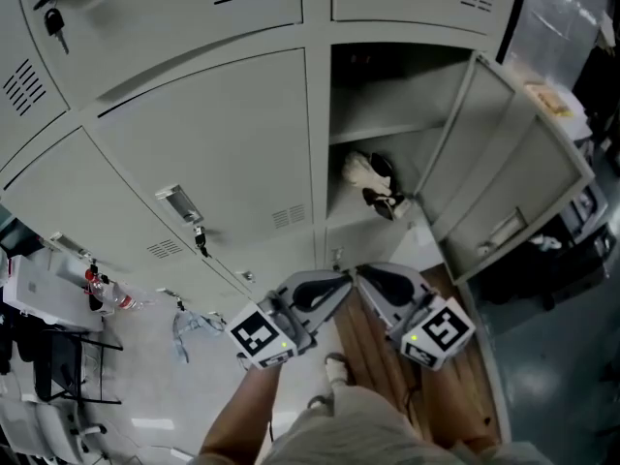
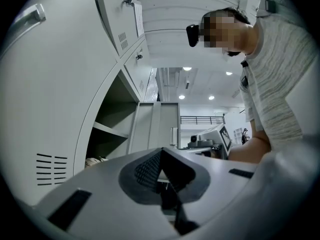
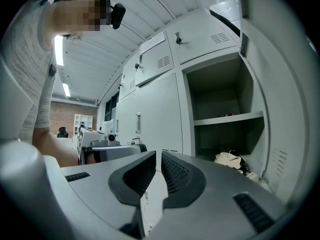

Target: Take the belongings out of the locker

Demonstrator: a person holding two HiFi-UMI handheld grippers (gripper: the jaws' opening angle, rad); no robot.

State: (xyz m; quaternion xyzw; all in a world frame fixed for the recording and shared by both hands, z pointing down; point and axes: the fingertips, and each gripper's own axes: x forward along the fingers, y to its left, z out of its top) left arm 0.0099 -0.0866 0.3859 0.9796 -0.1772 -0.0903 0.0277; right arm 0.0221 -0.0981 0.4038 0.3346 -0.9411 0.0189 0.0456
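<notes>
1. Belongings (image 1: pixel 373 182), a pale bundle with dark parts, lie in the head view on the floor of the open locker (image 1: pixel 387 85), under its shelf (image 1: pixel 373 130). The door (image 1: pixel 504 163) is swung out to the right. The left gripper (image 1: pixel 325 287) and the right gripper (image 1: pixel 383 281) hang side by side in front of the locker, tips close to each other and well apart from the bundle.
2. In the left gripper view the left gripper (image 2: pixel 161 156) has its jaws pressed together at the tip with nothing between them. Only a pale edge of the belongings (image 2: pixel 93 160) peeks out low in the locker (image 2: pixel 112 114).
3. In the right gripper view the right gripper (image 3: pixel 158 159) has its jaws drawn together to a thin slit, with nothing in it. The belongings (image 3: pixel 230 159) rest in the lower compartment below the shelf (image 3: pixel 227 119).
</notes>
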